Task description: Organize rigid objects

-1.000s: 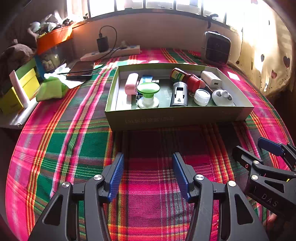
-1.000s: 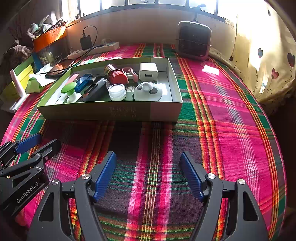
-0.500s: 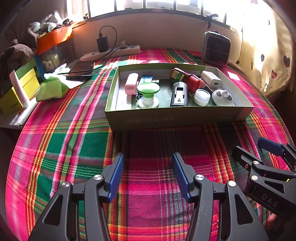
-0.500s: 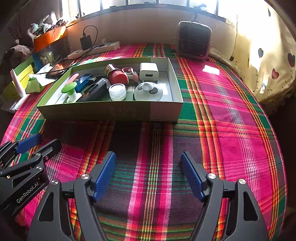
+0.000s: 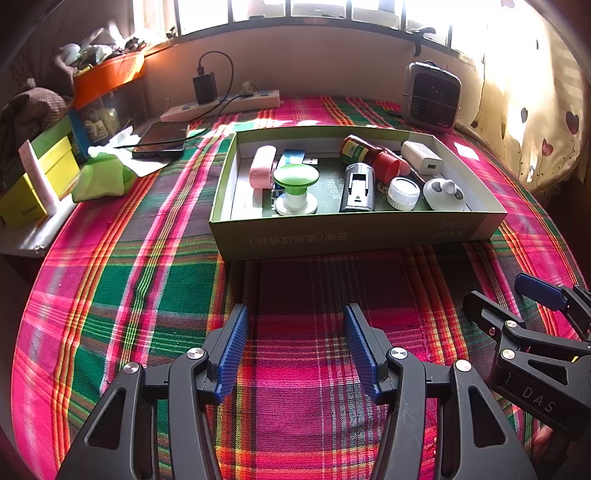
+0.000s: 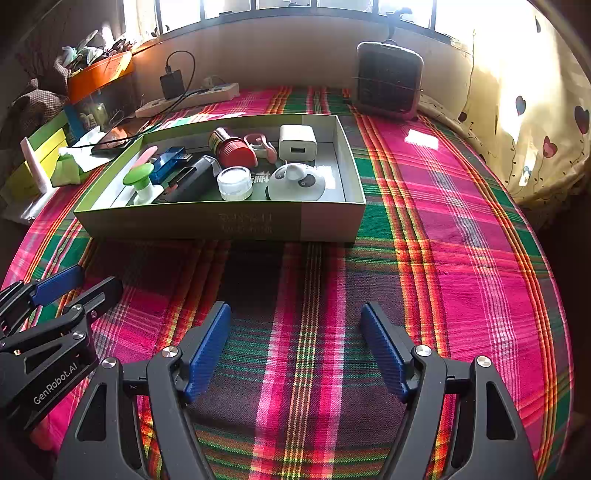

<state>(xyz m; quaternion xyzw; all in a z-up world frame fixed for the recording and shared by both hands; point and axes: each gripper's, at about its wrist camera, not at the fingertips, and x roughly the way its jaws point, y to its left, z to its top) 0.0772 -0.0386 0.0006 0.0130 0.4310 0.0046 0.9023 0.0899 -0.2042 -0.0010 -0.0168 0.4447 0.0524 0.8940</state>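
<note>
A bright pink, green and orange plaid cloth (image 5: pixel 122 280) covers the surface. At its far right stands a small grey fan heater with a dark grille (image 5: pixel 434 96), below the window ledge. Far left of centre, a white power strip (image 5: pixel 221 107) carries a black plug-in charger (image 5: pixel 205 86), and its cable runs to a dark smartphone (image 5: pixel 161 140) lying flat. On the left lie a crumpled green tissue pack (image 5: pixel 101 179) and yellow-green cardboard boxes (image 5: pixel 40 173). A cream curtain with dark heart shapes (image 6: pixel 535 122) hangs on the right.

Sunlight pours through the window (image 5: pixel 314 14) along the frame's top and blows out the upper right. My view stays sharp at centre, bends at the edges, darkens in the corners.
</note>
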